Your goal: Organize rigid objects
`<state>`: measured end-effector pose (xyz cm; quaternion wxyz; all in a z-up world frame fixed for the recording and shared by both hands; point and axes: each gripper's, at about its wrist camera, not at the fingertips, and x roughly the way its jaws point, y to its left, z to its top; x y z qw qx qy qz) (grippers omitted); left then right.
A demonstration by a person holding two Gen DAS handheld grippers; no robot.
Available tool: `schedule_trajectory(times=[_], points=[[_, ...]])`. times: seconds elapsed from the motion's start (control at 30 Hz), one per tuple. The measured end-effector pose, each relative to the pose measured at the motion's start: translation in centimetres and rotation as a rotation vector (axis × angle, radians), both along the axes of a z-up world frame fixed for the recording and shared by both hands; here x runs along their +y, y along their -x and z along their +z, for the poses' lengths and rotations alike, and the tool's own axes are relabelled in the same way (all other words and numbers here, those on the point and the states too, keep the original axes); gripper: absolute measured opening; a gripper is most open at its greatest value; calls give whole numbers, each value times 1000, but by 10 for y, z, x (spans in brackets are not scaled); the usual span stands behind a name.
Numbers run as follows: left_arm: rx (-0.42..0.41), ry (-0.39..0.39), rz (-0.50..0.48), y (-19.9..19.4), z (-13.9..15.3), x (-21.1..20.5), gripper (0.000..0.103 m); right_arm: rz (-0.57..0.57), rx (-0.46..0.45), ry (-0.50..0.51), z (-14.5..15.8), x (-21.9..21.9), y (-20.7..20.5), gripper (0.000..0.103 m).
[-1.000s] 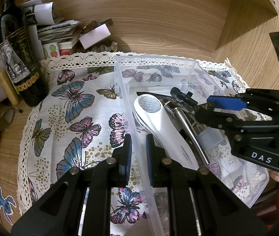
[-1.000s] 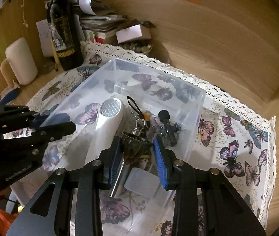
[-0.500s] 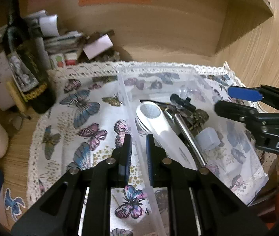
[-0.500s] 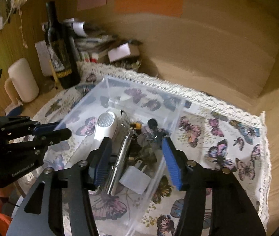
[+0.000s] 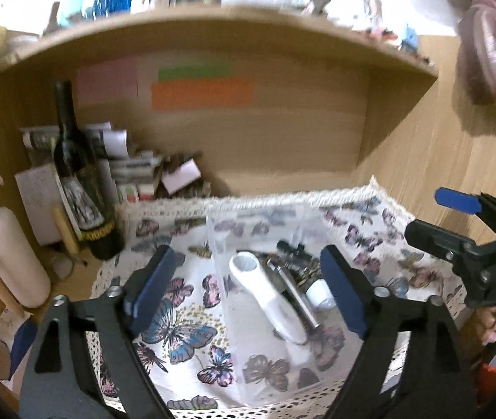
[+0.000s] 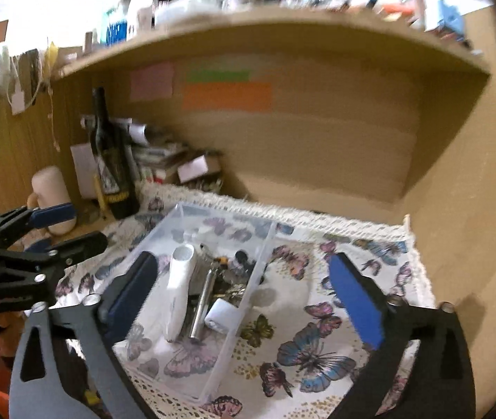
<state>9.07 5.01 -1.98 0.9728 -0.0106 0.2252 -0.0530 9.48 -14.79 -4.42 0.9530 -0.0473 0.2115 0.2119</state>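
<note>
Clear bin (image 6: 192, 216), white tool (image 6: 178, 286), metal rod (image 6: 204, 300)

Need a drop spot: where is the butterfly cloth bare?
Bare butterfly cloth right of the clear bin, out to the lace edge; also between bin and wine bottle. Crowded: inside the bin and the paper stack behind the bottle.

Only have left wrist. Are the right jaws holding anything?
Observer: No. The right gripper has its jaws opening with nothing between the pads. The clear bin has its right wall below them.
Operator: Anything on the cloth right of the bin?
Observer: Only the butterfly cloth shows there, out to its lace edge.
</note>
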Motion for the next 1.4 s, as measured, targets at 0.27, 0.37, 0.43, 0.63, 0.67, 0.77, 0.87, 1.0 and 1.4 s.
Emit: schedule_trajectory(times=[0.27, 0.37, 0.43, 0.63, 0.67, 0.77, 0.87, 1.0, 1.4], points=[[-155, -31, 27, 37, 18, -19, 101, -47, -98, -51, 11, -10, 36, 103], [-187, -23, 27, 49, 21, -23, 102, -42, -104, -69, 10, -12, 42, 103], [-200, -23, 28, 53, 22, -25, 102, -40, -111, -73, 9, -13, 47, 103], [-211, -13, 28, 61, 23, -26, 103, -33, -126, -75, 9, -14, 54, 103], [-210, -13, 30, 61, 23, -26, 103, -37, -130, -74, 9, -14, 55, 103], [-208, -9, 28, 60, 23, -26, 103, -45, -140, -73, 9, -13, 57, 103], [-207, -9, 28, 60, 22, -26, 103, -47, -140, -75, 9, -14, 58, 103], [-206, -7, 28, 60, 22, -26, 103, -46, -141, -75, 9, -14, 58, 103], [-207, -5, 25, 59, 22, -25, 103, -48, -144, -75, 9, -14, 60, 103]])
